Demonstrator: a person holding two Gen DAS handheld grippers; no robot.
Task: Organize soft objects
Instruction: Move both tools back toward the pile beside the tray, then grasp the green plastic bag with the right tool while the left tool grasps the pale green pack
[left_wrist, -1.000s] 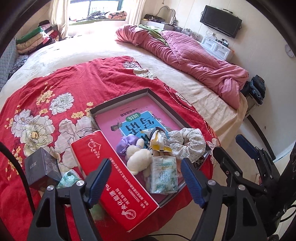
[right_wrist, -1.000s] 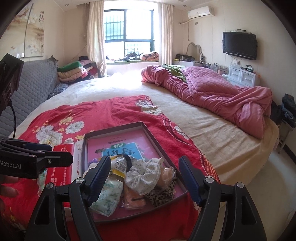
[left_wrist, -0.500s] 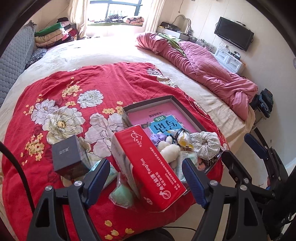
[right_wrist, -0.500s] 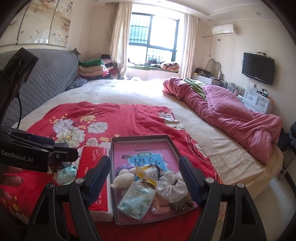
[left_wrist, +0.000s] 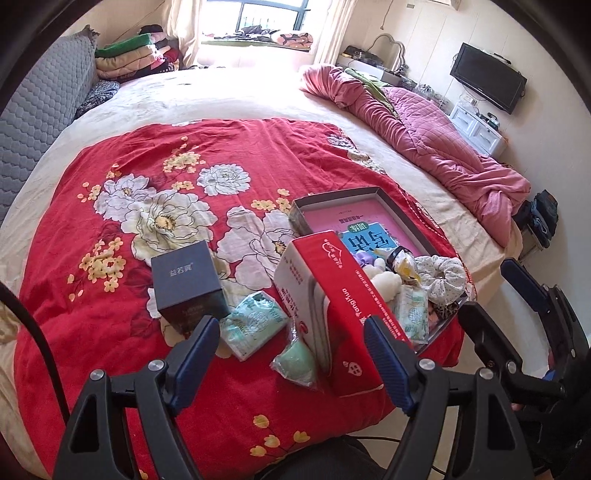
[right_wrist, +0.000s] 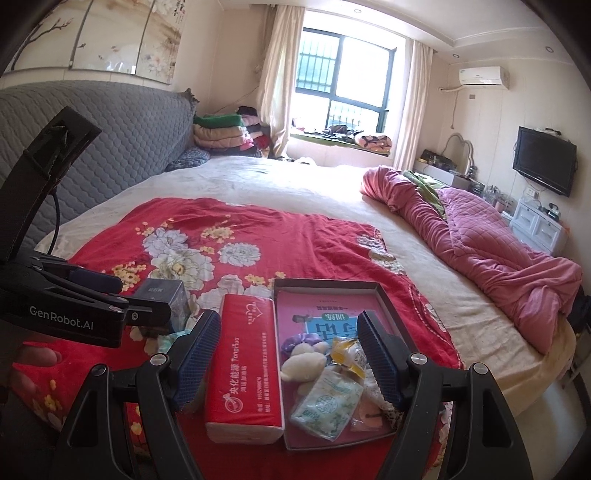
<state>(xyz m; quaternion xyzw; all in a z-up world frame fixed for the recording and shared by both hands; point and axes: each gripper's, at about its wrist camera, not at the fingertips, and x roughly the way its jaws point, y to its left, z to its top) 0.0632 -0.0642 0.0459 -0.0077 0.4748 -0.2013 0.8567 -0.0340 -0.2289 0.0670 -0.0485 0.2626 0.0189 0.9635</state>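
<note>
Both claws gape empty; tissue pack lies just beyond left claw.

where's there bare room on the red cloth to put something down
Free: the flowered stretch of the red cloth beyond the dark box, and the far end of the tray over the book. Crowded: the tray's near end and the gap between dark box and tissue pack.
</note>
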